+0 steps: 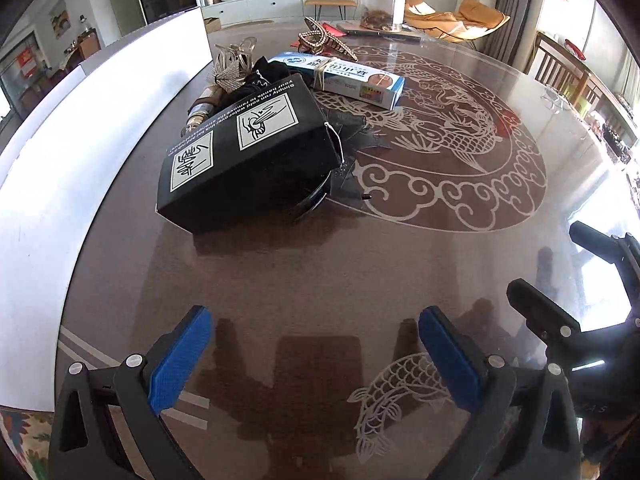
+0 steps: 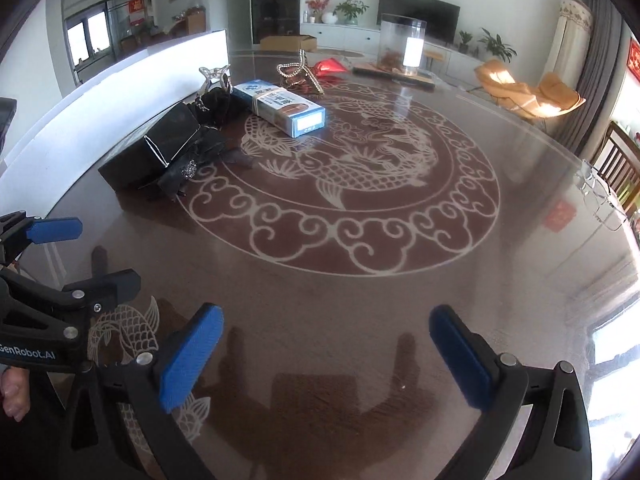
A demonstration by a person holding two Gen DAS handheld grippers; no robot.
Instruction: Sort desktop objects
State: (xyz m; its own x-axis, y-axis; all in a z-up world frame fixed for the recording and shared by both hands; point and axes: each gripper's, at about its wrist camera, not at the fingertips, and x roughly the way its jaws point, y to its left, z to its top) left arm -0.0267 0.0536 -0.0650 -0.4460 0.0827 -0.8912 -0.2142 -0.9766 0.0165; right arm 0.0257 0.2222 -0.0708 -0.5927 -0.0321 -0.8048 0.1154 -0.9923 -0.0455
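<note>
Hovering low over the round glass table (image 1: 320, 280), left gripper (image 1: 316, 356) released, blue pads spread wide, nothing between them. Right gripper (image 2: 326, 356) likewise released and holding nothing, over bare glass near the carp motif (image 2: 120, 336).

Clutter sits far-left of both claws, well apart from them:
- black box (image 1: 244, 152) with white pictograms, tilted, resting on other dark items; nearest to the left gripper, straight ahead and slightly left.
- blue-and-white carton (image 1: 344, 76), bound with a band, lying flat just beyond the black box.
- black fabric piece (image 2: 216, 104) between box and carton; a dark bow-like item (image 2: 188, 172) with sparkly trim at the box's near-right corner.
- beaded ornament (image 1: 324, 38) farther back.
- clear cylinder container (image 1: 382, 2) at the far edge.

White board (image 1: 100, 120) runs along the table's left side.
</note>
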